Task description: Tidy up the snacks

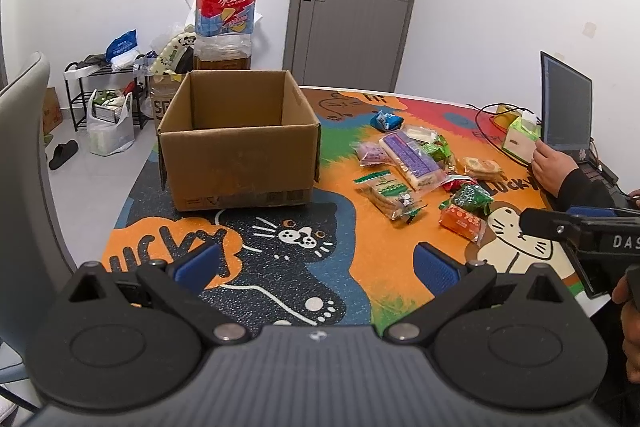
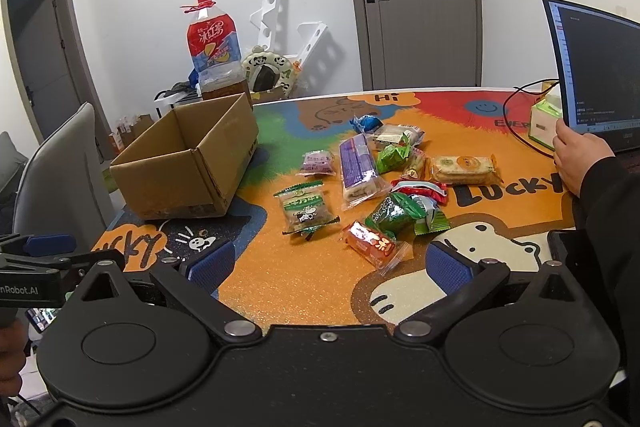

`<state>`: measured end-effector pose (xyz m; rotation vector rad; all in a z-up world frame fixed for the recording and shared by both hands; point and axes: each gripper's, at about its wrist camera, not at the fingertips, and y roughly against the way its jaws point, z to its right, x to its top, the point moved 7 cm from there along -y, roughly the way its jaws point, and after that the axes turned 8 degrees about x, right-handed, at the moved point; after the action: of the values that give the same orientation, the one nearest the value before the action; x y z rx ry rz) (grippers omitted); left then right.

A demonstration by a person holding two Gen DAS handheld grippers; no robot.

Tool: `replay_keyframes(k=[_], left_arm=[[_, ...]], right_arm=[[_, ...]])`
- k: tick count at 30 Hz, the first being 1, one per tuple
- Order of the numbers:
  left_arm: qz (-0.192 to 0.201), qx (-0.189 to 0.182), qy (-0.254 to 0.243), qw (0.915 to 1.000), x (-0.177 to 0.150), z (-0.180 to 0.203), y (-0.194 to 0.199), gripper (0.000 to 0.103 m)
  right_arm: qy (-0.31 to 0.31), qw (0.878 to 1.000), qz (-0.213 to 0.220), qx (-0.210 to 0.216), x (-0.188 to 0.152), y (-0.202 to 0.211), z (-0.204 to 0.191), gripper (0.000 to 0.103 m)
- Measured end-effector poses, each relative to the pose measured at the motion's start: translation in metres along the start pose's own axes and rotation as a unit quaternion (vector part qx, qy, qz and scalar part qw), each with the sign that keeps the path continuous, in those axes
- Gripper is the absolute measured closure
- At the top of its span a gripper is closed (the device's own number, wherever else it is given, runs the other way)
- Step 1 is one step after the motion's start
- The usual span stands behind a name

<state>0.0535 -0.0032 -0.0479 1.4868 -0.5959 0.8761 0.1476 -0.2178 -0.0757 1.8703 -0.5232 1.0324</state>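
An open, empty cardboard box (image 1: 236, 143) (image 2: 188, 163) stands on the left of a colourful cartoon table mat (image 1: 280, 247) (image 2: 304, 267). Several wrapped snacks lie loose to its right: a long purple pack (image 1: 412, 159) (image 2: 358, 167), a green-and-white biscuit pack (image 1: 390, 195) (image 2: 306, 209), an orange pack (image 1: 462, 221) (image 2: 372, 245), a dark green pack (image 1: 474, 197) (image 2: 396, 215). My left gripper (image 1: 320, 263) is open and empty, above the mat in front of the box. My right gripper (image 2: 328, 263) is open and empty, just short of the orange pack.
A large iced-tea bottle (image 1: 224, 15) (image 2: 214, 55) stands behind the box. A laptop (image 1: 566, 107) (image 2: 596, 75), a tissue box (image 1: 520, 137) and another person's hand (image 2: 580, 159) are at the right. A grey chair (image 2: 60, 163) is at the left.
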Motion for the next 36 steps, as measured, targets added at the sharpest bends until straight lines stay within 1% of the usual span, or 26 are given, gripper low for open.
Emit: replay_keyframes(k=[9,17,24,27,32,36], left_arm=[[-0.002,0.000,0.000,1.0000,-0.001,-0.001,0.000,0.000],[0.002,0.005,0.000,1.0000,0.001,-0.002,-0.003,0.000],[-0.002,0.001,0.014,0.9999,0.000,-0.005,-0.014,0.000],[0.004,0.004,0.014,0.9999,0.000,-0.003,-0.019,0.000],[0.009,-0.006,0.021,0.9997,-0.001,0.003,-0.030,0.001],[0.019,-0.015,0.020,0.9995,-0.002,0.011,-0.036,0.001]], right_arm=[[0.002,1.000,0.001,-0.002,0.001,0.001,0.001,0.000],[0.001,1.000,0.004,0.008,-0.001,-0.004,0.002,0.000],[0.006,1.000,0.021,0.015,-0.001,-0.009,0.011,0.000],[0.007,0.999,0.029,0.013,0.000,-0.010,0.016,0.000],[-0.004,0.999,0.034,0.004,0.000,-0.017,0.030,0.000],[-0.004,0.999,0.036,0.007,-0.002,-0.023,0.037,0.000]])
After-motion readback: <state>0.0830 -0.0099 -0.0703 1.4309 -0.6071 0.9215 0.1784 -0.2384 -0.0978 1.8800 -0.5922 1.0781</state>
